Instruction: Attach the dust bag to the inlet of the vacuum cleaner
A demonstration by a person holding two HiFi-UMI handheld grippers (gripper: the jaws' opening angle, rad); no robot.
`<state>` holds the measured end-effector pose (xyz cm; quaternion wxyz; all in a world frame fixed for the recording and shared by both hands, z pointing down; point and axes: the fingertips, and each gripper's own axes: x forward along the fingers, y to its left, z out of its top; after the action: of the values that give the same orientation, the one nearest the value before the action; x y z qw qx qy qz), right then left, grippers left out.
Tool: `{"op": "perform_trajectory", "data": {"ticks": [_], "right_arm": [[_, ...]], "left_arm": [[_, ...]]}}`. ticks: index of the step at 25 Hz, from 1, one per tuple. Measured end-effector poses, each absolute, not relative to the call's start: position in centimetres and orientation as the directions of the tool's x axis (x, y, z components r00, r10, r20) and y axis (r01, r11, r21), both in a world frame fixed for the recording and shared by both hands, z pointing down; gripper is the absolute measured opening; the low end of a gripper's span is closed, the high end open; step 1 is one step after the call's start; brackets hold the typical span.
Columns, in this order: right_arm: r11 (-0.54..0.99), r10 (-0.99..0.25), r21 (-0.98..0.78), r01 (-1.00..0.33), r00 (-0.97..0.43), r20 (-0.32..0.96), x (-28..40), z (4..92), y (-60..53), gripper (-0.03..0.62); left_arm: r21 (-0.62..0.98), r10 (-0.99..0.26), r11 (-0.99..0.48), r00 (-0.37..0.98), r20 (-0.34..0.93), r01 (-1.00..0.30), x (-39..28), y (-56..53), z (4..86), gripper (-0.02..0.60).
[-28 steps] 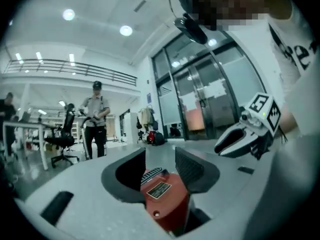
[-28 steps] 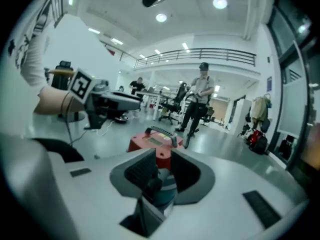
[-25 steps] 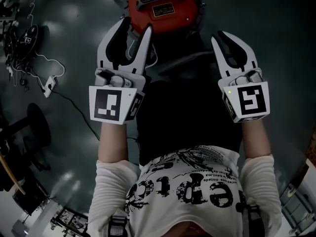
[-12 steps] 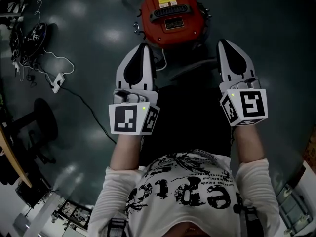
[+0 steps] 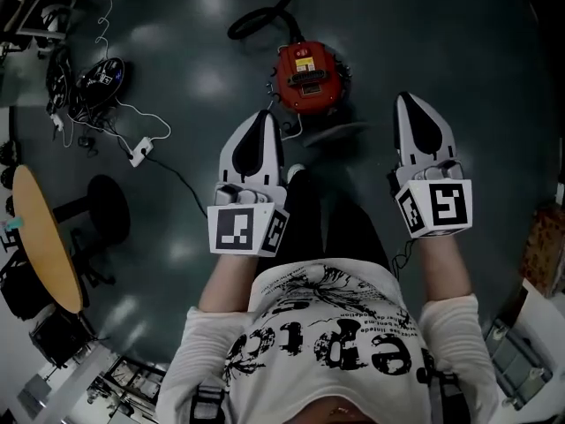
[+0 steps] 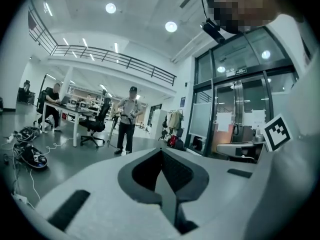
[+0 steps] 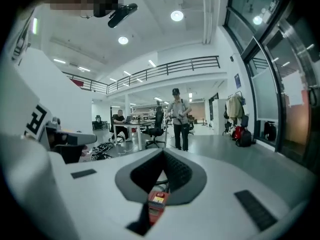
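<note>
My left gripper [image 5: 262, 113] has its jaws pressed together on nothing, and my right gripper [image 5: 408, 98] is likewise clamped shut and empty. Between and beyond their tips, the red vacuum cleaner [image 5: 308, 76] stands on the grey floor [image 5: 459, 51], its black hose [image 5: 265, 16] curling away. A dark shape [image 5: 334, 133] just beside it may be the dust bag, but it's too dim to tell.

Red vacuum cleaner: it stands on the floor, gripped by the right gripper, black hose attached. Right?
Not gripped. The red vacuum cleaner stands on the floor, apart from the right gripper, black hose attached; the head view shows it.
</note>
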<state>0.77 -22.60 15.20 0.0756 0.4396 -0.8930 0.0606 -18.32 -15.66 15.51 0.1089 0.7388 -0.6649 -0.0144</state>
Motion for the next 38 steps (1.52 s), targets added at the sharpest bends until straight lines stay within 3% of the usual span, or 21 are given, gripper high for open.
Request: {"op": "perform_trajectory", "data": {"ticks": [4,8,17,38], "right_arm": [[0.616,-0.774,0.006,-0.787,-0.605,0.186,2.0,5.5,-19.3,0.002],[0.620,-0.775,0.011,-0.785,-0.610,0.163,4.1,2.3,-16.3,0.002],[0.661,-0.741,-0.016,-0.750,-0.657,0.139,7.0,1.2,-7.9,0.002],[0.706,-0.704,0.021,-0.708,-0.699,0.130,9.9,1.4,-1.2,0.002]], "left_arm": [[0.143,-0.992,-0.085,0.097,0.079,-0.986,-17.4,-12.0,4.8,0.003],[0.111,-0.997,-0.081,0.083,0.010,-0.991,-15.4,-8.7,0.1,0.003],[0.080,-0.997,-0.043,0.038,-0.063,-0.996,-11.1,-0.5,-2.1,0.005],[0.012,-0.999,-0.001,0.001,-0.034,-1.000,-7.9,5.9,-1.0,0.005]]}}
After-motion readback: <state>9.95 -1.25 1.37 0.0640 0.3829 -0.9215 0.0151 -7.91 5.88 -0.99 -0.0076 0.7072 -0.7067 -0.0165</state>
